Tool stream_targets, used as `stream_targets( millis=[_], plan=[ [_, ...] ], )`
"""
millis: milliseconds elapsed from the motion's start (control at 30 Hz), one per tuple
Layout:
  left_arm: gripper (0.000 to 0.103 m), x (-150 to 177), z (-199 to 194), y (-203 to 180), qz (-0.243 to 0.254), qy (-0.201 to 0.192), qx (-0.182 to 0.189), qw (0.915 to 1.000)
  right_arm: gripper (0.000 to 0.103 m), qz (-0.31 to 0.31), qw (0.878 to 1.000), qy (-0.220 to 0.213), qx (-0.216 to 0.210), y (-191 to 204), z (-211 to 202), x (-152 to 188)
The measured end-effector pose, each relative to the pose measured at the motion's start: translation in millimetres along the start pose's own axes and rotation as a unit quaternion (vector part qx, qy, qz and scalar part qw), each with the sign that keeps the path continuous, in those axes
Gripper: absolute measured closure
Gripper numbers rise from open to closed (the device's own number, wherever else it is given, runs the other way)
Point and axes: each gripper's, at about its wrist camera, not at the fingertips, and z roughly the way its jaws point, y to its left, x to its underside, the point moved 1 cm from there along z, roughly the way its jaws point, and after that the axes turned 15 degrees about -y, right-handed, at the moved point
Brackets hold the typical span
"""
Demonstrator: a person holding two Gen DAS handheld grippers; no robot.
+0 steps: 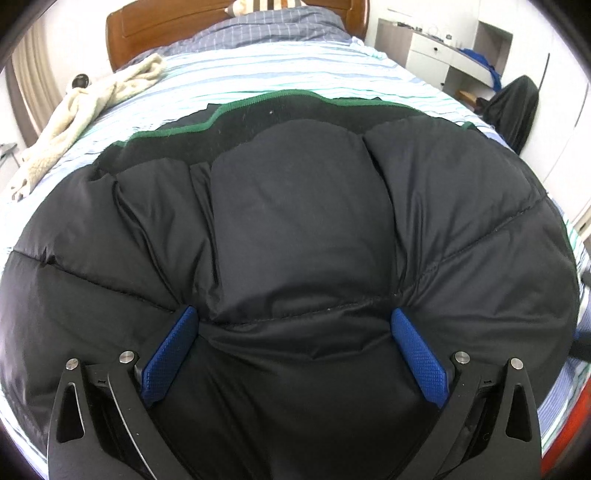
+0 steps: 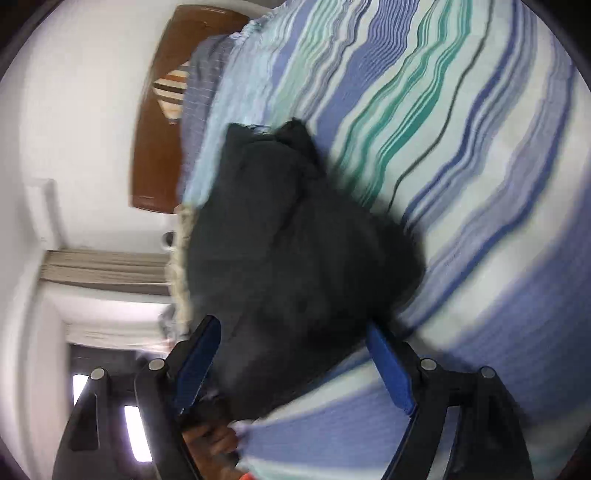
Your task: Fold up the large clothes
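Two views: left one first, then right.
Left gripper (image 1: 295, 321): its jaws are spread wide, pushed down into the big puffy black quilted jacket (image 1: 295, 221), maybe to squash it flat.
Jacket place: it lies on the blue and green striped bed sheet (image 1: 258, 70).
Room: a brown wooden headboard (image 1: 155, 22) and a fluffy cream blanket (image 1: 85, 107).
Right gripper (image 2: 291, 339): its jaws are spread around a jacket corner, not squeezing it; the view is blurry.

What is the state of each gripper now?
Left gripper: open, pressed against the black jacket.
Right gripper: open, jacket between its fingers, not gripped.
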Motion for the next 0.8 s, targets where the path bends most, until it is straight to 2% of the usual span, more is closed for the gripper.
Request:
stream_targets(
  millis=[100, 200, 267, 367, 433, 533, 567, 600, 667, 700, 800],
  plan=[
    [0.001, -2, 2, 0, 0.004, 0.003, 0.000, 1.0000, 0.022, -0.016, 0.999, -0.036, -0.026, 8, 21, -3],
    [0.001, -2, 2, 0, 0.014, 0.005, -0.003, 0.9999, 0.068, -0.063, 0.996, -0.057, -0.042, 38, 25, 1],
    [0.001, 0, 1, -1, 0.023, 0.003, -0.008, 0.9997, 0.073, -0.109, 0.989, -0.076, -0.067, 69, 10, 5],
    [0.001, -6, -5, 1, 0.027, 0.035, -0.014, 0.9989, 0.074, -0.238, 0.960, -0.085, -0.121, 136, -14, 25],
    [0.010, -21, -22, 11, 0.025, 0.060, -0.006, 0.9979, 0.074, -0.297, 0.941, -0.083, -0.137, 164, -23, 40],
    [0.012, -63, -75, 40, 0.009, 0.023, 0.015, 0.9996, 0.074, -0.394, 0.901, -0.087, -0.156, 200, -37, 71],
    [0.009, -76, -88, 47, -0.002, 0.016, 0.030, 0.9994, 0.074, -0.423, 0.888, -0.087, -0.159, 210, -39, 84],
    [0.006, -99, -110, 57, -0.025, 0.010, 0.075, 0.9968, 0.074, -0.445, 0.876, -0.087, -0.162, 219, -39, 95],
    [0.003, -127, -133, 61, -0.038, 0.007, 0.135, 0.9901, 0.074, -0.477, 0.859, -0.089, -0.166, 228, -41, 113],
    [0.002, -144, -147, 56, -0.025, 0.004, 0.163, 0.9864, 0.074, -0.492, 0.850, -0.090, -0.166, 234, -41, 122],
    [0.002, -166, -157, 30, 0.031, 0.020, 0.187, 0.9816, 0.074, -0.548, 0.816, -0.084, -0.166, 254, -37, 154]
  ],
)
